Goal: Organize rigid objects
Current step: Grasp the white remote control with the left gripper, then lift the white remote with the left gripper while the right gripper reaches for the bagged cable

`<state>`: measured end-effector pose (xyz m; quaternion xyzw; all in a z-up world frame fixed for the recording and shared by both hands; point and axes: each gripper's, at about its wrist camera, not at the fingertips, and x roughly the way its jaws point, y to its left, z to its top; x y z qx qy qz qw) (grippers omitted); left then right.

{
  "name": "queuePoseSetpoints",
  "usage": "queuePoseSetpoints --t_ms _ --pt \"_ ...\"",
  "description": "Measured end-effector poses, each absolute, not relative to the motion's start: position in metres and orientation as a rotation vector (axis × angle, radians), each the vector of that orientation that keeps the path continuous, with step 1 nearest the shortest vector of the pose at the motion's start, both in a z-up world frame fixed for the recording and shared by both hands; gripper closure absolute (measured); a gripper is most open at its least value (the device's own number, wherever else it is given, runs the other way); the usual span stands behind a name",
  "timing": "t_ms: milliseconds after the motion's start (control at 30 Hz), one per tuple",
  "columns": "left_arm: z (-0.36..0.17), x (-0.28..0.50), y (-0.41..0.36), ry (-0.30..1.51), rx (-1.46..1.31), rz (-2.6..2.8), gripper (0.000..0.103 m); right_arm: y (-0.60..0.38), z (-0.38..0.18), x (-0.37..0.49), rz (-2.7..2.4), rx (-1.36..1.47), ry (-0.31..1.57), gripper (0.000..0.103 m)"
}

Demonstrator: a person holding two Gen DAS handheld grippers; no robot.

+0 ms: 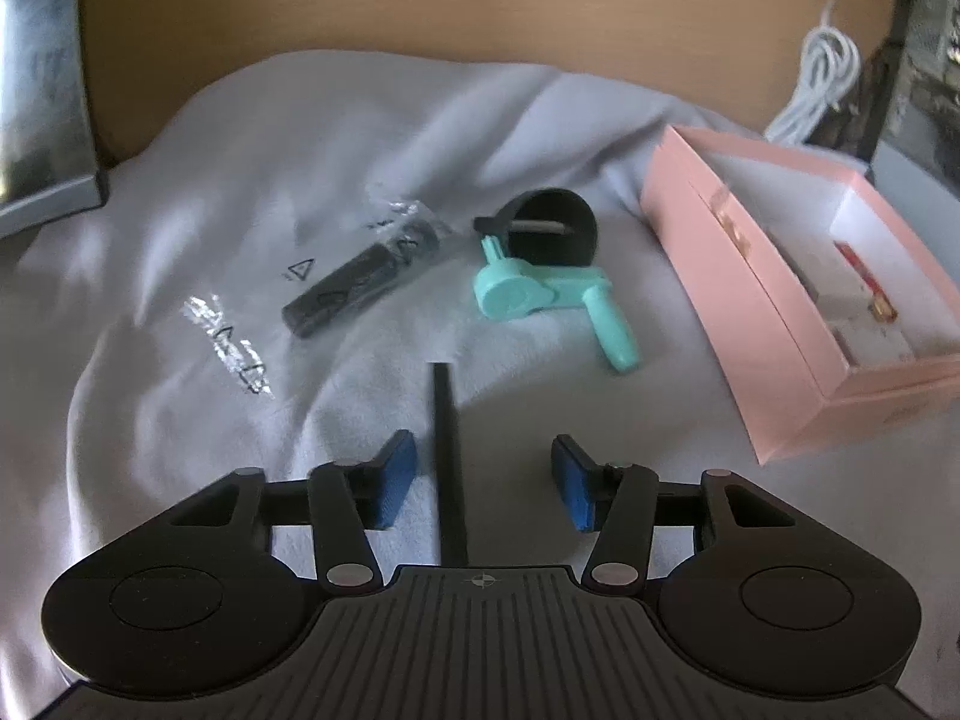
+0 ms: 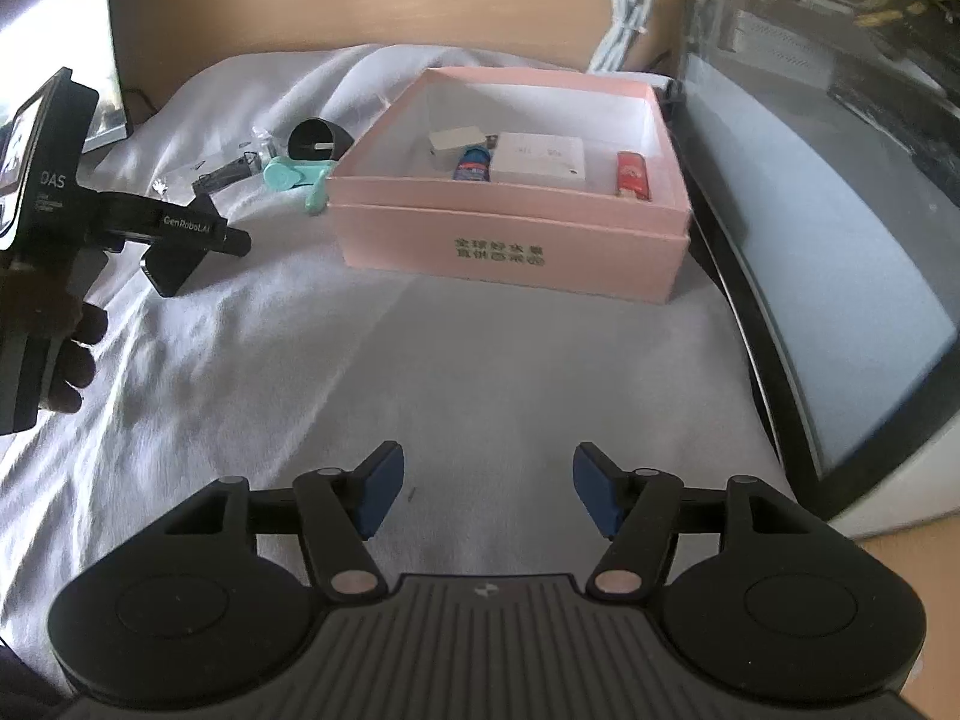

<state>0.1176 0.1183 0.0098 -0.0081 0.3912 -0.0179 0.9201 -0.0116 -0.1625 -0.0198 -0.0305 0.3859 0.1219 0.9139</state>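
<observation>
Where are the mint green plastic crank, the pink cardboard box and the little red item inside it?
mint green plastic crank [image 1: 509,295]: left wrist view, round hub.
pink cardboard box [image 2: 510,234]: right wrist view, front wall.
little red item [image 2: 632,175]: right wrist view, its middle.

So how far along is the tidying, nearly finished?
Partly. The pink box already holds a white box, a red item, a small blue-topped item and a pale block. Nothing is in hand: the left gripper and right gripper are both open. Still out on the cloth: a teal tool, black ring, bagged black stick and thin black rod.
</observation>
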Motion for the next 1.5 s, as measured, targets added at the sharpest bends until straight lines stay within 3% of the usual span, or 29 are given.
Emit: queuePoseSetpoints --t_ms 33,67,600,700,933,1167,1233,1300,1333,1367,1400,1500 --pt "0.011 0.117 0.121 0.801 -0.013 -0.023 0.074 -0.159 -0.018 -0.009 0.258 -0.075 0.792 0.04" --pt "0.011 0.115 0.124 0.801 -0.01 -0.012 0.085 -0.154 -0.016 -0.006 0.268 -0.087 0.786 0.04" --pt "0.017 0.033 0.194 0.757 -0.246 -0.109 0.089 -0.028 0.042 0.059 0.548 -0.213 0.659 0.04" --pt "0.018 0.009 0.206 0.763 -0.257 -0.092 0.089 0.004 0.048 0.083 0.585 -0.176 0.666 0.034" --pt "0.012 -0.026 0.229 0.774 -0.355 -0.074 0.087 0.09 0.035 0.179 0.539 0.032 0.832 0.031" --pt "0.011 -0.032 0.234 0.776 -0.366 -0.09 0.084 0.128 0.004 0.231 0.385 0.037 0.928 0.031" --pt "0.009 -0.03 0.237 0.778 -0.383 -0.097 0.083 0.127 0.003 0.227 0.391 0.034 0.919 0.039" --pt "0.008 -0.028 0.24 0.779 -0.394 -0.105 0.083 0.124 0.005 0.219 0.439 0.005 0.918 0.06" --pt "0.007 -0.028 0.24 0.78 -0.394 -0.105 0.082 0.121 0.007 0.213 0.47 -0.01 0.915 0.064" --pt "0.008 -0.031 0.241 0.78 -0.393 -0.106 0.081 0.118 0.009 0.208 0.496 -0.023 0.916 0.078" --pt "0.008 -0.033 0.241 0.779 -0.397 -0.11 0.081 0.114 0.01 0.202 0.523 -0.032 0.927 0.098" --pt "0.005 -0.033 0.247 0.78 -0.423 -0.117 0.08 0.098 0.01 0.177 0.568 -0.06 0.973 0.103"
